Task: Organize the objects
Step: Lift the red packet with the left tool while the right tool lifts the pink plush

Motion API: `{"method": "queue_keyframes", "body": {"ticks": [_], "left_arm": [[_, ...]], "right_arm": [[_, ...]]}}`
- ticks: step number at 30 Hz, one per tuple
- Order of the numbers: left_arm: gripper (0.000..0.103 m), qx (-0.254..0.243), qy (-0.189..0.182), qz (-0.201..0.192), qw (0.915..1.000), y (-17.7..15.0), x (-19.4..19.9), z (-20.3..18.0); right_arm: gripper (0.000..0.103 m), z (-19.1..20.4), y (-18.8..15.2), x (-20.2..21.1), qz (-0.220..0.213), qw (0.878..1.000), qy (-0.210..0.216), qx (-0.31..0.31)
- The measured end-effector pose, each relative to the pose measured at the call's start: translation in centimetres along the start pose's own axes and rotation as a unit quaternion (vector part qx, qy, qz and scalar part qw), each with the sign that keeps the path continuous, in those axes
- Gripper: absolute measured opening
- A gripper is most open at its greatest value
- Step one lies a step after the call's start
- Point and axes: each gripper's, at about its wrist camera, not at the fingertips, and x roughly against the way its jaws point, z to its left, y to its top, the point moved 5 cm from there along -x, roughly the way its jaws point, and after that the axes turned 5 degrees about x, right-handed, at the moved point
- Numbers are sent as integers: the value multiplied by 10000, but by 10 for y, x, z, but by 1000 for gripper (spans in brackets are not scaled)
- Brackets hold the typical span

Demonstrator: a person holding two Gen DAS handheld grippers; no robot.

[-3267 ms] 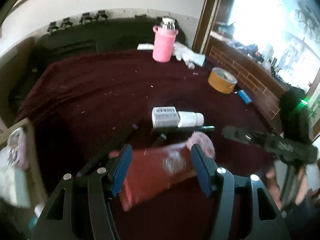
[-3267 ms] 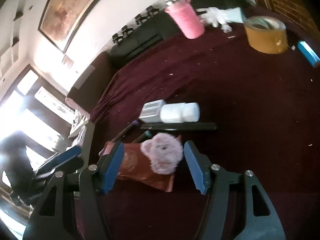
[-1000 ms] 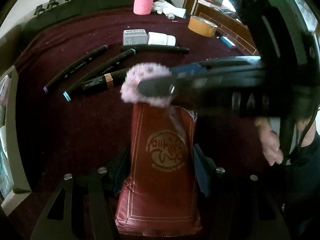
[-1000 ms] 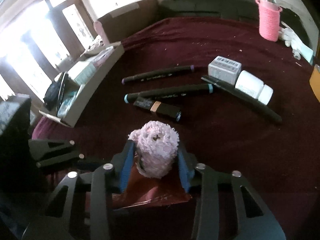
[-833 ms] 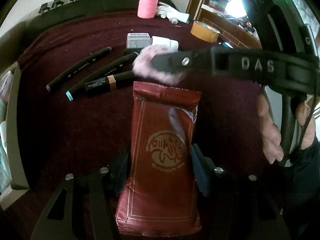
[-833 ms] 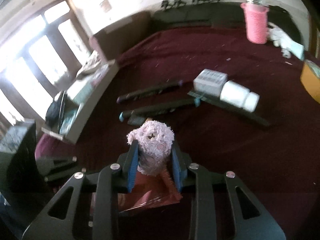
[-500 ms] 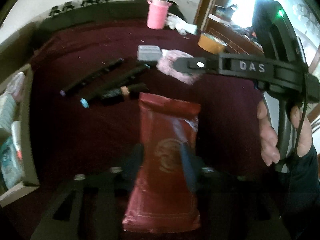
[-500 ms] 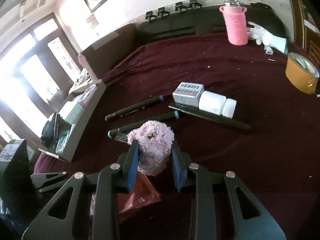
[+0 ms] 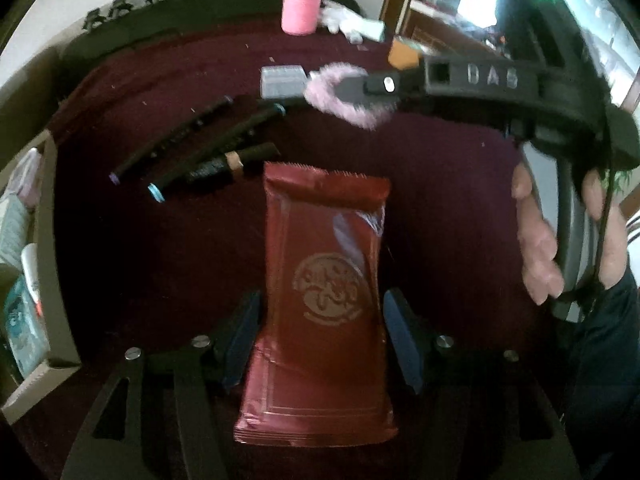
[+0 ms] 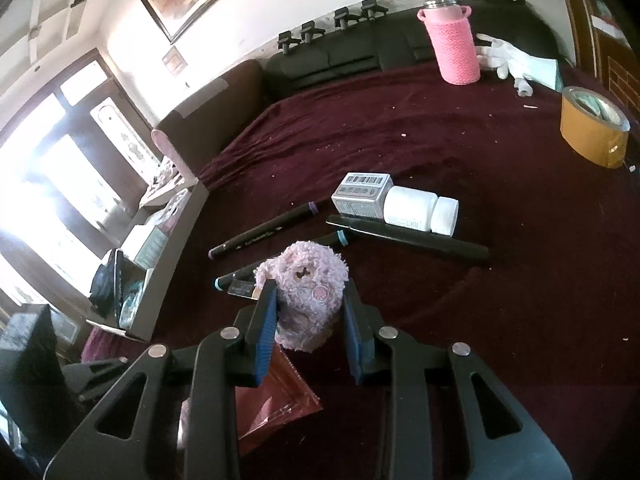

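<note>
The worktop (image 10: 500,208), draped in a dark maroon cloth, carries everything. At its left edge stands an open cardboard box (image 9: 44,240) of packets. A red foil pouch (image 9: 324,300) lies between the blue pads of the left hand-held gripper (image 9: 320,320), its long axis running straight away from that camera, serrated end farthest; the pads sit at its sides, but whether they press it cannot be told. The right hand-held gripper (image 10: 308,312) is closed on a fuzzy pink plush (image 10: 306,292), held above the cloth with its rounded end pointing forward. Only the left wrist view shows the right hand (image 9: 536,240) on its handle and the pouch's full length; the right wrist view shows just a corner. Only the right wrist view shows clearly the tape roll (image 10: 592,132), the pink-sleeved bottle (image 10: 456,48), the white pill bottle (image 10: 420,210) beside a grey carton (image 10: 362,194), and the black markers (image 10: 264,232) lying slantwise.
</note>
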Motion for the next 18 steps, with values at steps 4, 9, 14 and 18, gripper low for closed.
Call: {"method": "queue_keyframes", "body": {"ticks": [4, 9, 14, 18], "left_arm": [[59, -105, 290, 120, 9995, -1, -16, -4], [56, -84, 438, -266, 9986, 0, -18, -7], [45, 208, 205, -504, 9983, -1, -9, 1], [45, 368, 113, -595, 9975, 0, 3, 10]], "right_arm": [[28, 2, 0, 0, 11, 10000, 8, 19], [28, 4, -1, 0, 17, 10000, 14, 83], [28, 5, -1, 0, 13, 9999, 4, 103], [28, 5, -1, 0, -8, 9999, -16, 132]]}}
